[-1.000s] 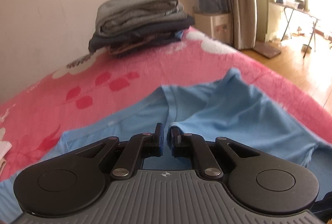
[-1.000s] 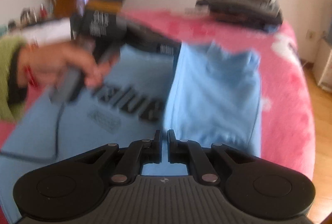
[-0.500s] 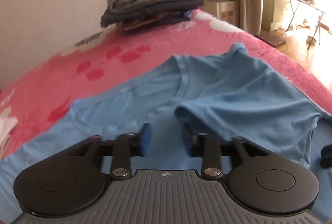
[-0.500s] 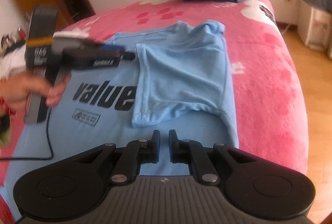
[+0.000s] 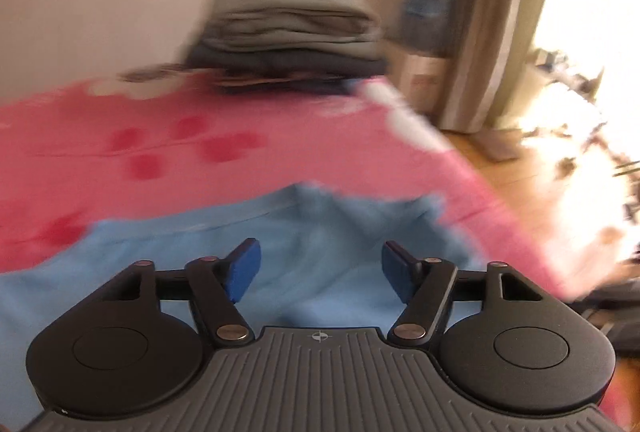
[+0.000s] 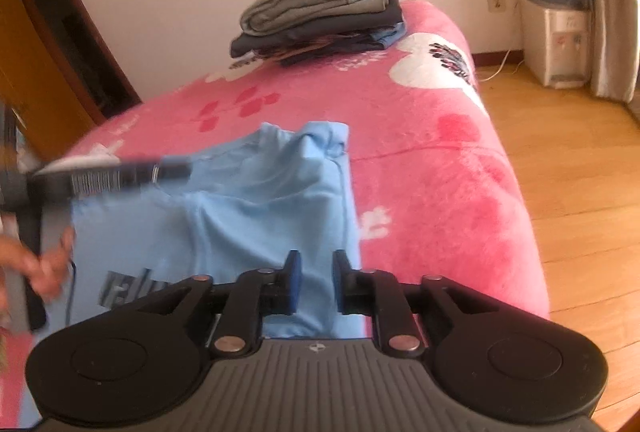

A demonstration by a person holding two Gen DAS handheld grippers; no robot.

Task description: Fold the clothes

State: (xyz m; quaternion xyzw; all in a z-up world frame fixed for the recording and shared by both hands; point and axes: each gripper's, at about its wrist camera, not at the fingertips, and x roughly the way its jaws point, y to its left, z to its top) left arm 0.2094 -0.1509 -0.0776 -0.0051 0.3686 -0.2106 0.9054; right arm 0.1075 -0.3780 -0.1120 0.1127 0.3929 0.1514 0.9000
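Observation:
A light blue T-shirt (image 6: pixel 256 208) with dark lettering lies on the pink bed, its right side and sleeve folded over the front. In the blurred left wrist view the same T-shirt (image 5: pixel 320 232) spreads below my left gripper (image 5: pixel 320 268). That gripper's jaws are opening and stand wide, with nothing between the blue pads. My right gripper (image 6: pixel 316 282) hovers over the shirt's folded right edge. Its jaws are opening too, a narrow gap between them, and the cloth lies beneath, not pinched. The left gripper's body (image 6: pixel 108 176) and the hand (image 6: pixel 40 264) that holds it show at the left.
A stack of folded clothes (image 6: pixel 320 8) sits at the bed's far end by the wall, seen also as a blurred stack (image 5: pixel 288 32). The pink floral blanket (image 6: pixel 420 152) drops off to a wooden floor (image 6: pixel 580 172) on the right. A water dispenser (image 6: pixel 556 12) and curtain stand beyond.
Both grippers let go of the shirt's folded side and opened, the left one widely. Both pulled back from the shirt, and the fold now lies flat.

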